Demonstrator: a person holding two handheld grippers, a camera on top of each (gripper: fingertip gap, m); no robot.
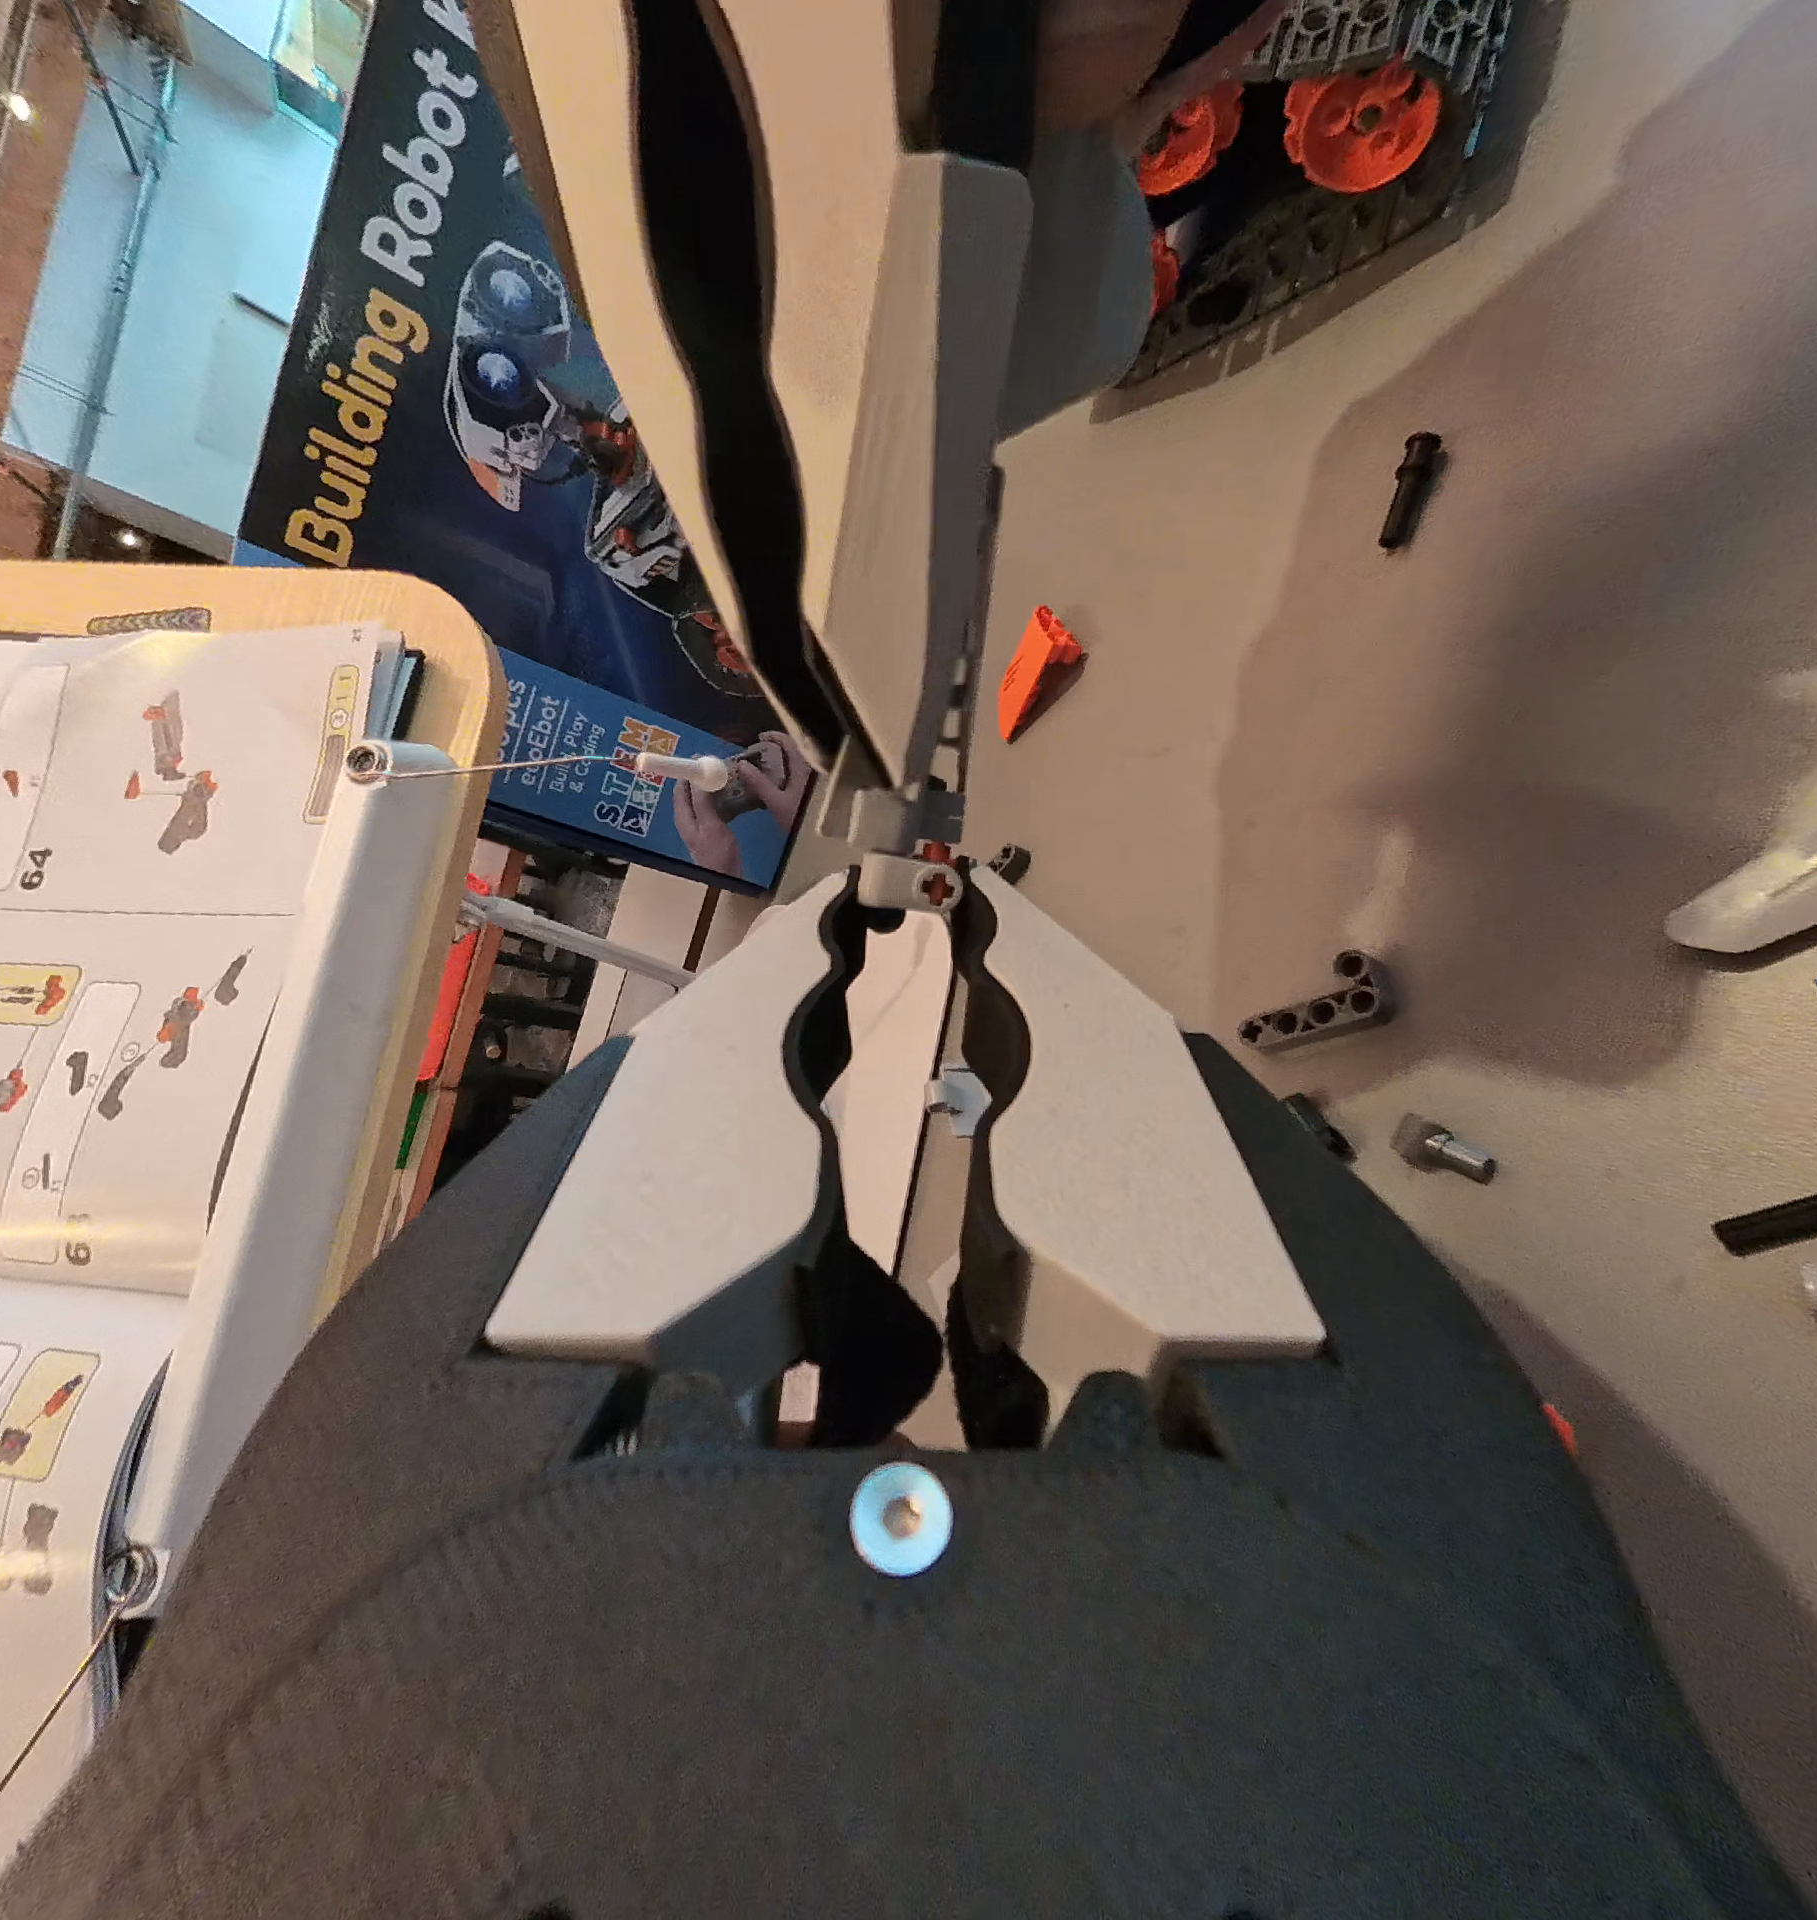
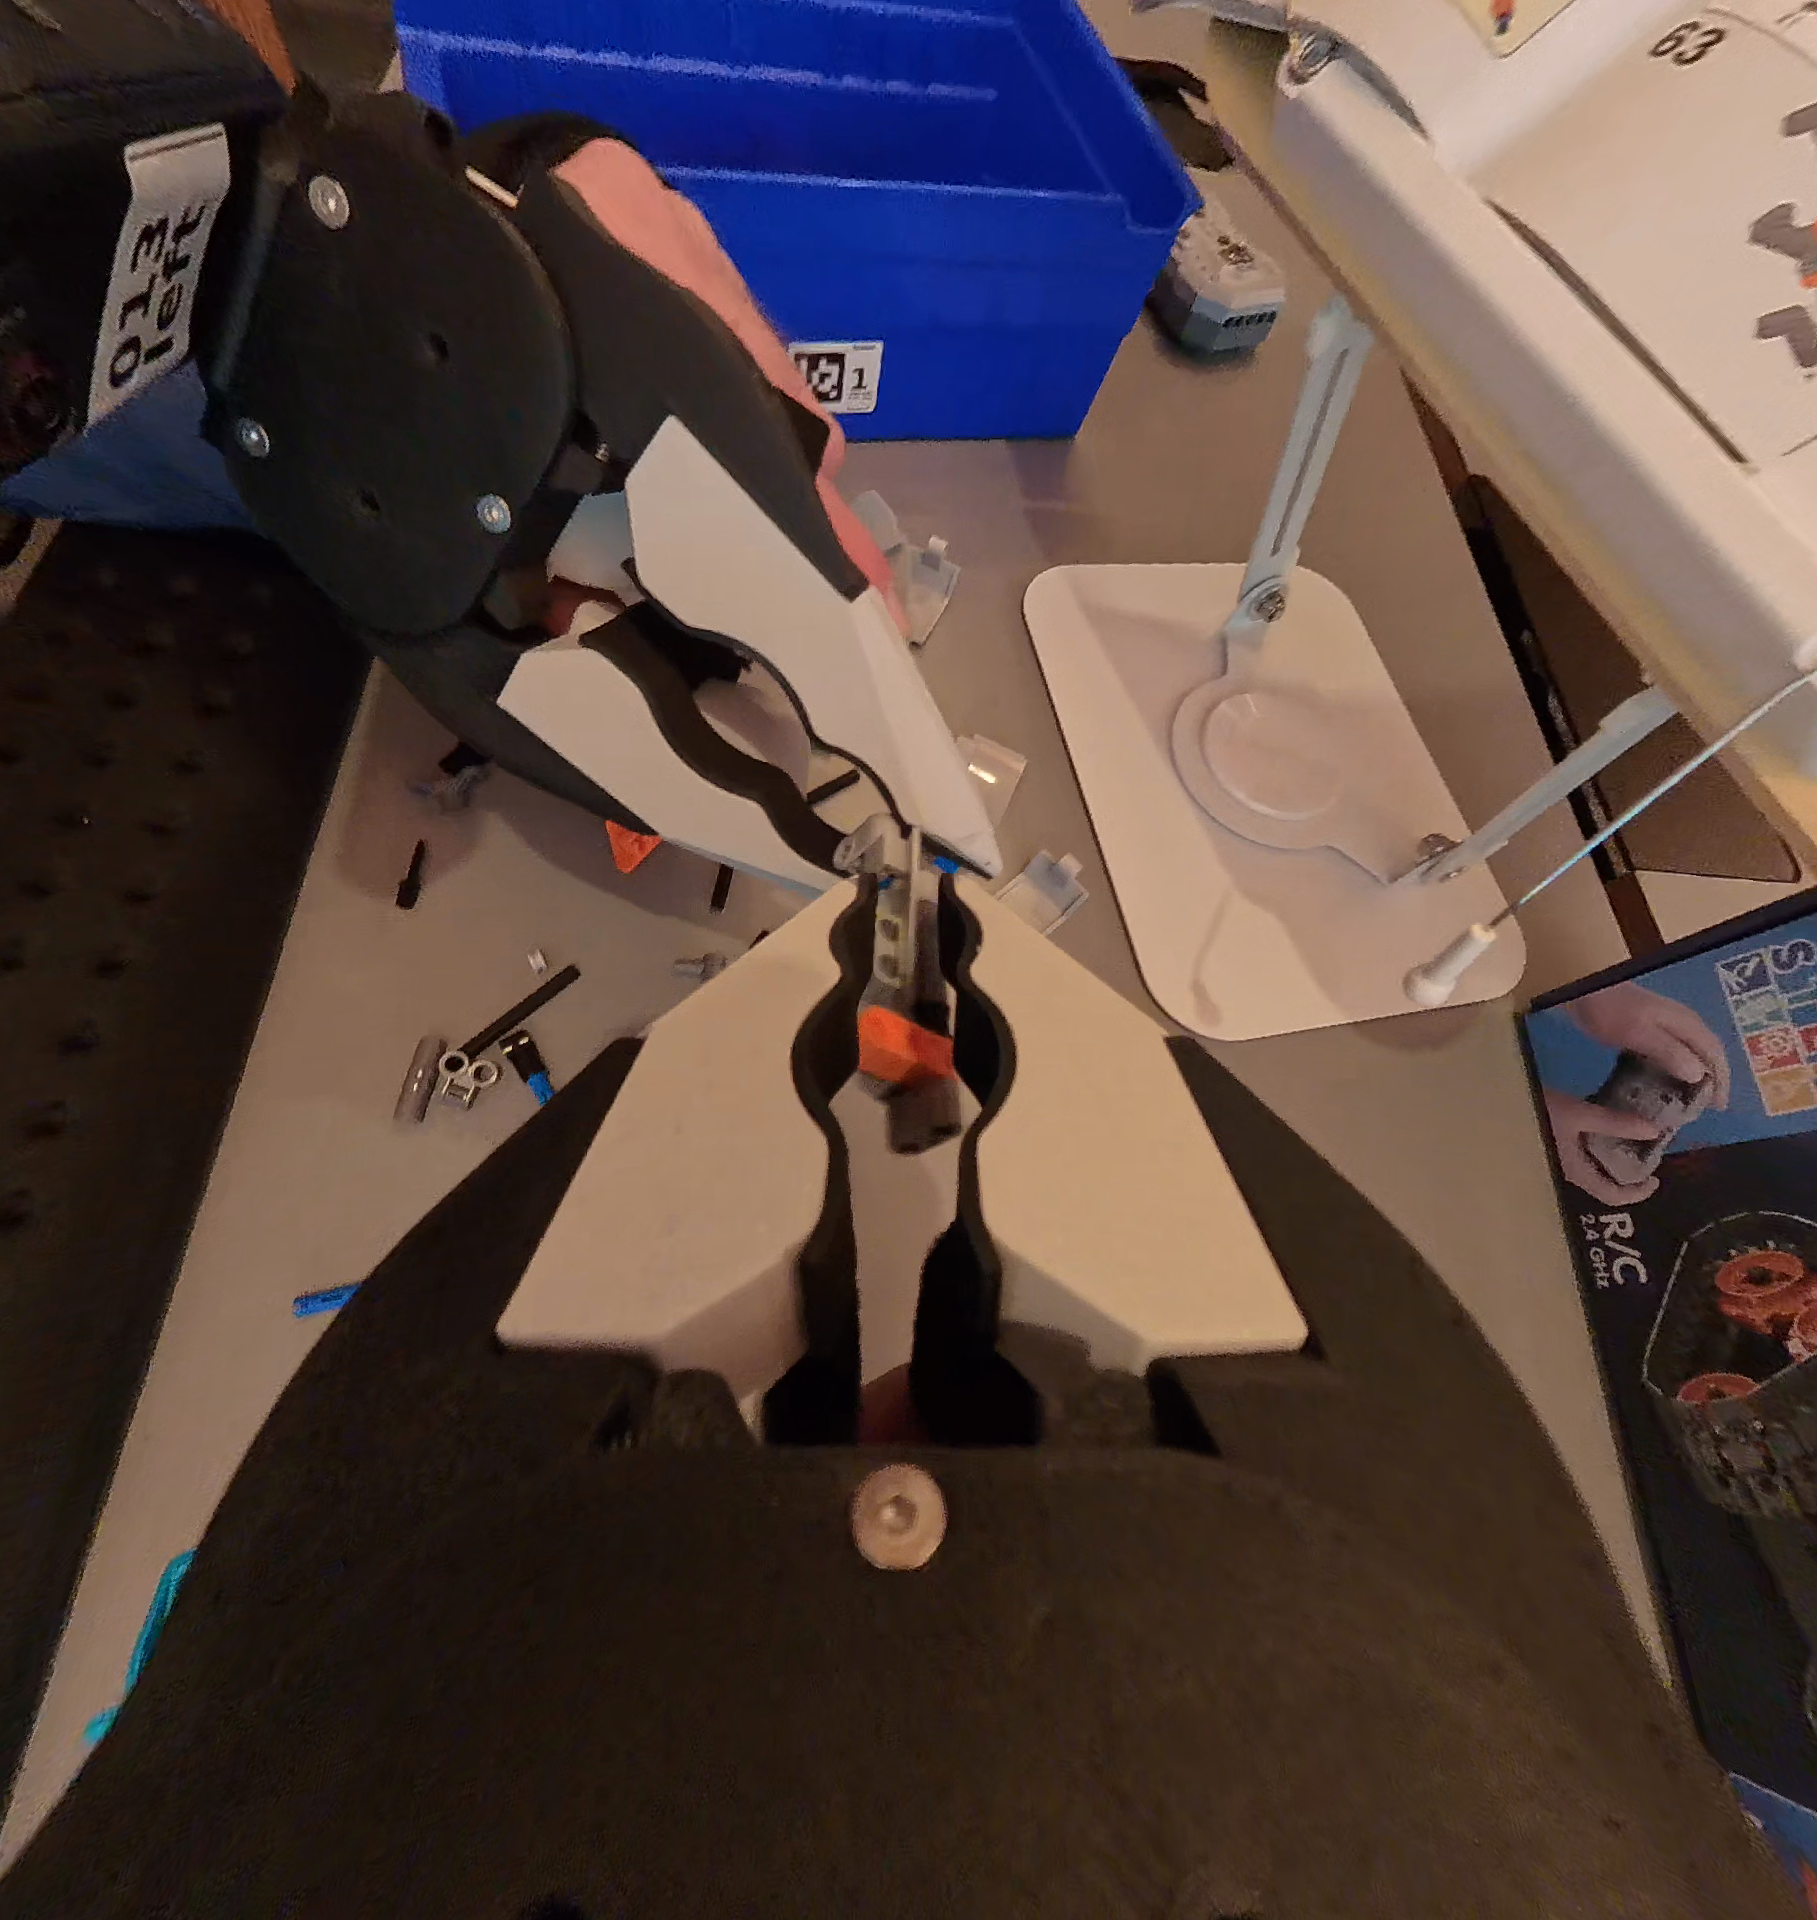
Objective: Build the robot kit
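Above the tabletop (image 2: 1247,1195): my two claws are meeting tip to tip.
Right claw (image 2: 902,894): pinching the grey-and-orange brick assembly (image 2: 909,1049), long axis running along my fingers, pointing away.
Left claw (image 1: 909,883): closing on its small grey connector (image 1: 919,881).
Blue bin (image 2: 883,208): contents hidden.

- The left wrist view sits just behind the left gripper (image 1: 904,883), looks along its fingers (image 1: 696,1122), and is rolled so the surface (image 1: 1403,727) stands to the right.
- The right wrist view looks steeply down along the right gripper (image 2: 899,894), close to the surface.
- Both views share the meeting fingertips, the instruction booklet (image 1: 104,935) on its stand, and the printed box (image 2: 1714,1143).
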